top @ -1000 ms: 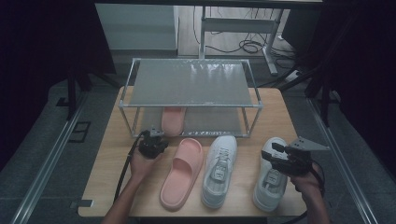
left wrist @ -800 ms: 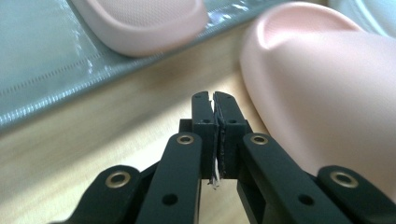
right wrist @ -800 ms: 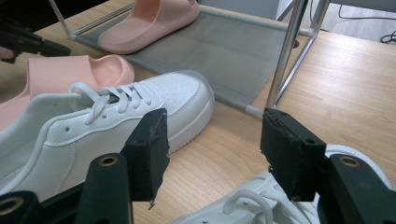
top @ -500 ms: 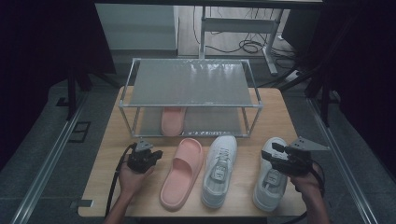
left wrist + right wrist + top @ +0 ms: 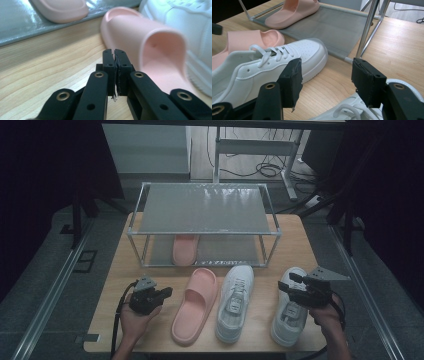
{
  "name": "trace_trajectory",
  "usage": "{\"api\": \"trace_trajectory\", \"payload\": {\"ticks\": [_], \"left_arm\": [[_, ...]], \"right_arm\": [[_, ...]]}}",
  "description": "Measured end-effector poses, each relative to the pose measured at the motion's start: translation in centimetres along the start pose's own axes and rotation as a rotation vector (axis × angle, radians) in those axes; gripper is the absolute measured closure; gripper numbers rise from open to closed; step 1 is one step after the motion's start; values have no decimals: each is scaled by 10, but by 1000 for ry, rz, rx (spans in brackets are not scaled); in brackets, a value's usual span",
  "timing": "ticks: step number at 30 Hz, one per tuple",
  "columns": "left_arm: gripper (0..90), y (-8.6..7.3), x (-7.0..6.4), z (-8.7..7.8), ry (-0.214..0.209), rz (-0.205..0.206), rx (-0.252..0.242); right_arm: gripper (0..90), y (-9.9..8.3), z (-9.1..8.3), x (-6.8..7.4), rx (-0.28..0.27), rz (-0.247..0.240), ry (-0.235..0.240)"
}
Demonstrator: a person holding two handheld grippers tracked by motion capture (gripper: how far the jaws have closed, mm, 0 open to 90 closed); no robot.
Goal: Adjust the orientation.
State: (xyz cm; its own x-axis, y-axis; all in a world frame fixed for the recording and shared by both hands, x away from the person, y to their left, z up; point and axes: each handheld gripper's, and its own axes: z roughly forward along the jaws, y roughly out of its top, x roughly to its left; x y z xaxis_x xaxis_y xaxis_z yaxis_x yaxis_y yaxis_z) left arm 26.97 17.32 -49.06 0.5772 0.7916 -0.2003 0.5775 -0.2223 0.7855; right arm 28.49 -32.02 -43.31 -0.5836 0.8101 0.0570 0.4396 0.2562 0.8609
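Observation:
A pink slipper [image 5: 195, 304] lies on the wooden table beside two white sneakers [image 5: 235, 302] [image 5: 290, 307]. Its twin [image 5: 184, 249] rests on the lower shelf of a metal rack [image 5: 202, 210]. My left gripper [image 5: 167, 292] is just left of the table slipper, pointing at it, with its jaws shut on nothing [image 5: 114, 53]; the slipper's strap [image 5: 150, 50] lies right ahead. My right gripper [image 5: 287, 282] hovers over the right sneaker [image 5: 367, 110], open [image 5: 325, 72], facing the middle sneaker [image 5: 274, 67].
The rack takes up the far half of the table, and its front right post [image 5: 369, 25] stands close ahead of my right gripper. Bare wood [image 5: 115, 270] lies left of the slipper. The table's near edge is just behind both hands.
My left gripper has drawn back from the rack front toward the near edge and now points right at the slipper. The right gripper has held still.

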Motion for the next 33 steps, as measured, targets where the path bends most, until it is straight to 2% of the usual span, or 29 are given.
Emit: {"api": "trace_trajectory", "payload": {"ticks": [8,11,17,26,33], "left_arm": [[882,-1,-17,-15,-49,28,-19],[883,0,-24,-13,-77,30,-17],[884,1,-36,-10,-99,54,-7],[883,2,-64,-1,-154,116,30],[883,0,-74,6,-178,137,56]], "right_arm": [[427,0,0,-1,-14,12,-18],[427,0,2,-1,-10,9,-15],[427,-1,5,0,-1,8,-12],[426,0,2,0,-10,7,-9],[426,0,3,0,-7,7,-10]]}}
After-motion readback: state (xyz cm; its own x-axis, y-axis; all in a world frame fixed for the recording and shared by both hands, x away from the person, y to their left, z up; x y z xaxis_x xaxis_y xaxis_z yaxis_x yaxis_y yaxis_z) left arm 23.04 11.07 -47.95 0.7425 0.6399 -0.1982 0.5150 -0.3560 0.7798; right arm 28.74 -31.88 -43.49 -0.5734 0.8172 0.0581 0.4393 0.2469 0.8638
